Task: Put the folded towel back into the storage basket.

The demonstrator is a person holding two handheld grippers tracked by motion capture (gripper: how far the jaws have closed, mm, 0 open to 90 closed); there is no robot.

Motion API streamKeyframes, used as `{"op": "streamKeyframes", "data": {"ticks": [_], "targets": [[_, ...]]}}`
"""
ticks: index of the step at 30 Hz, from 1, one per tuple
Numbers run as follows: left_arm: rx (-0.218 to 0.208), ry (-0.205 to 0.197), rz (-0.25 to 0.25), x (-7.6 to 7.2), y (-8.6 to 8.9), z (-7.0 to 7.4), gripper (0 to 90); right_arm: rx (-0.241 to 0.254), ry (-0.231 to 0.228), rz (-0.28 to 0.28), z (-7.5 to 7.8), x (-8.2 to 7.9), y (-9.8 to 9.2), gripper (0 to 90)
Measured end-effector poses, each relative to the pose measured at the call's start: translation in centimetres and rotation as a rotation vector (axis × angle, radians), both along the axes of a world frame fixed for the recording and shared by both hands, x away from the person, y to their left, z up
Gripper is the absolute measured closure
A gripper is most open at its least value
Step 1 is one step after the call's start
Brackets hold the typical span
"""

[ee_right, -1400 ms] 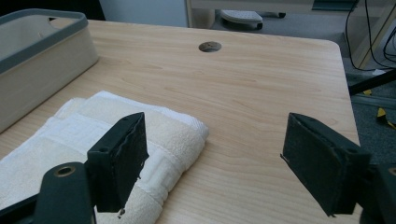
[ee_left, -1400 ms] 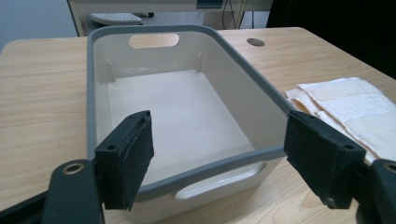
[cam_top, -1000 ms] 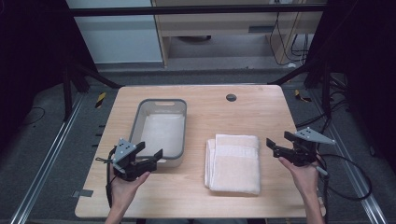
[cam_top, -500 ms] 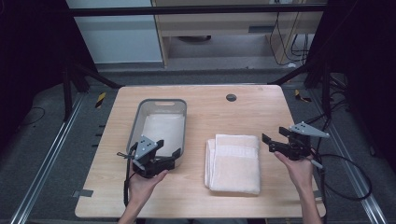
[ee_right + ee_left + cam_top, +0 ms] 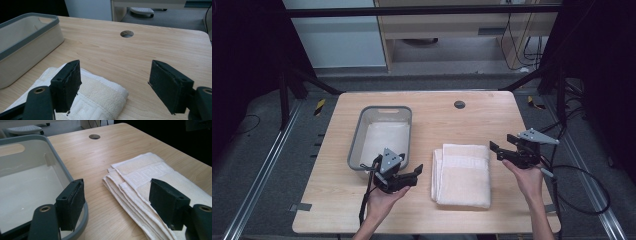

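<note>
Two grippers are held wide, nothing between the jaws; the left gripper (image 5: 412, 176) is now brought in from the table's left edge to just beside the folded towel (image 5: 463, 172) — its jaws lately easing narrower; the right gripper (image 5: 498, 150) waits at the towel's far corner — a two-sided pickup is judged imminent, beside the grey bin (image 5: 357, 145).

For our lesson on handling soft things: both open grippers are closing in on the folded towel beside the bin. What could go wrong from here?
1. The towel lies in loose layers; the left gripper, coming at its stacked edge, might pinch only the top folds, so it unfolds when lifted.
2. The left gripper sits close to the bin and may knock its rim.
3. The right gripper stands apart from the towel; an uneven lift could let it sag.
</note>
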State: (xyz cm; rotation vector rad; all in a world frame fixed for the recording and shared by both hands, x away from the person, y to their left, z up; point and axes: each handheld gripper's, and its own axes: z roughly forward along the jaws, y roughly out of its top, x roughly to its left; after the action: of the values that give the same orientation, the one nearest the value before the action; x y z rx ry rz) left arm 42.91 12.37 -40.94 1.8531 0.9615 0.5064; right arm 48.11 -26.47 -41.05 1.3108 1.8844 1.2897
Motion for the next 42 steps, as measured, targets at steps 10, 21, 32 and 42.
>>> {"op": "streamKeyframes", "data": {"ticks": [10, 21, 32, 42], "targets": [[0.032, 0.031, -0.038, -0.1, -2.1, -1.4, 27.5, -0.042, 0.030, 0.019, -0.8, 0.4, 1.0, 25.5], [0.070, 0.066, -0.065, -0.5, -3.4, -3.2, 27.3, -0.055, 0.053, 0.036, -1.7, 0.4, 1.8, 23.3], [0.083, 0.103, -0.084, -0.3, -4.8, -4.4, 25.9, -0.036, 0.098, 0.042, -4.0, 0.2, 1.5, 23.9], [0.096, 0.150, -0.104, 0.0, -6.0, -5.8, 23.5, -0.059, 0.115, 0.053, -4.8, 0.3, 2.2, 24.1]]}}
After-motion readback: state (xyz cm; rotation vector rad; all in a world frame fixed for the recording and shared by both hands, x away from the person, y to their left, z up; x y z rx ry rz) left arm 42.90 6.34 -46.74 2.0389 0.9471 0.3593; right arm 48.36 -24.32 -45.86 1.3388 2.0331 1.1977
